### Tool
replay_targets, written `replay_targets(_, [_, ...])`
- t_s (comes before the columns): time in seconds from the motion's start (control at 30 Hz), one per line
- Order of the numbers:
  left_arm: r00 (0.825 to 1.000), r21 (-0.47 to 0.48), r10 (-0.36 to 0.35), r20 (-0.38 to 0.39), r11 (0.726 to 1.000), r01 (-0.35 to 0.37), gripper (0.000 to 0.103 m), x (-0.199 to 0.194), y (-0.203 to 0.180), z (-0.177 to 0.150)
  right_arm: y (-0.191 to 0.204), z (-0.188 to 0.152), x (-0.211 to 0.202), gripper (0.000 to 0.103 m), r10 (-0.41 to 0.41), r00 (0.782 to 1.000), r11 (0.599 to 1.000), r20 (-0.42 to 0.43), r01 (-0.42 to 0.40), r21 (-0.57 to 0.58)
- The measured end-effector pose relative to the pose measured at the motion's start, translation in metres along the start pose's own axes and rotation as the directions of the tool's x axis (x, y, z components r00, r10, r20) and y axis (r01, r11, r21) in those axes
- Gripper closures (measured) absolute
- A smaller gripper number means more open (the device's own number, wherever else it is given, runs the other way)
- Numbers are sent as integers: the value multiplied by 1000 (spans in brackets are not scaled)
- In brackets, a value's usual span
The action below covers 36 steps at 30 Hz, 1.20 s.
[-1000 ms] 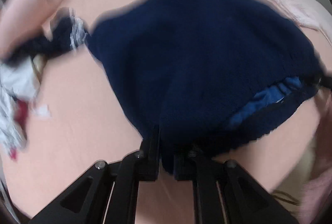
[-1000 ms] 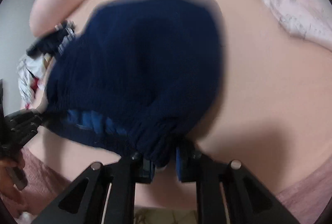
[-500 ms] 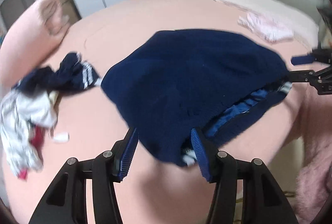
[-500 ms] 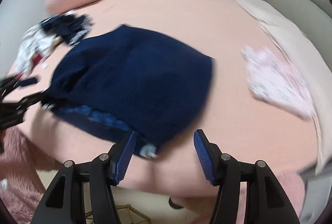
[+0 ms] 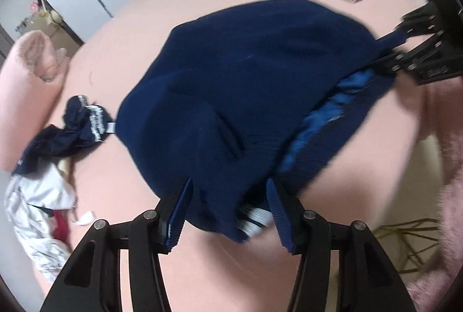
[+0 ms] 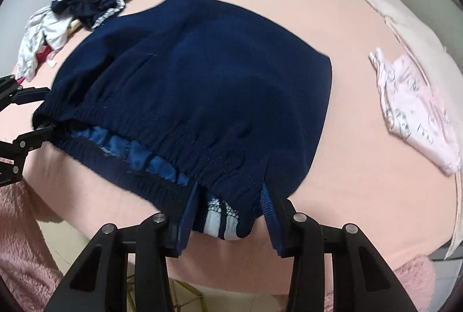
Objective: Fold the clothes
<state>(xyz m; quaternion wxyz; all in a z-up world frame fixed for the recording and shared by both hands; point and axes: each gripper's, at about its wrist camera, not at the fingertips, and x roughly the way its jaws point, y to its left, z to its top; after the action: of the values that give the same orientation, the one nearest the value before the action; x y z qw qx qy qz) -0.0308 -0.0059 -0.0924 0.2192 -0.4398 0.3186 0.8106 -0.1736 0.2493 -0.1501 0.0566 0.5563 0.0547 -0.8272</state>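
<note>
Navy shorts lie spread on the pink bed, filling the centre of both frames, elastic waistband along the lower edge toward the cameras. Blue lining shows through the waist opening, so the two layers aren't quite flush there

Left tool: jaws wide apart, straddling the waistband corner at lower centre of the left view, gripping nothing. A striped white side panel sits between the fingers

Right tool: same story, jaws wide, nothing clamped, the other waistband corner lying loose in the gap. In the left view it shows at the right edge, fingers parted around the fabric

Progress, my read: shorts laid out roughly flat, no fold in them yet. One item staged, zero finished. Waist looks rumpled, may want smoothing first

Left to do:
- fold the shorts
- crumpled pile of navy and white clothes, upper left of the right view, untouched
- pink printed garment at right of the right view lies flat; can't tell whether it's folded already or waiting

Early in the task overall
</note>
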Motion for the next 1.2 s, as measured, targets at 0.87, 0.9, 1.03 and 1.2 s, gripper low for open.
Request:
replay_targets(0.87, [999,-253,-6,39,967,16,93,-23,6,-21,-14,-6,-27,84,41,995,998,91,-45,45])
replay_targets(0.9, [999,-240,7,53,971,6,93,-25,5,-19,-17,-7,-31,84,45,994,997,103,-50,50])
replay_targets(1.03, [997,-251,12,77,968,8,93,-34,3,-15,-18,-11,-40,86,63,987,996,148,-72,54])
replay_targets(1.2, [999,-282,-36,14,959,38,94,-35,12,-7,-31,-10,-54,86,165,973,973,159,-187,137])
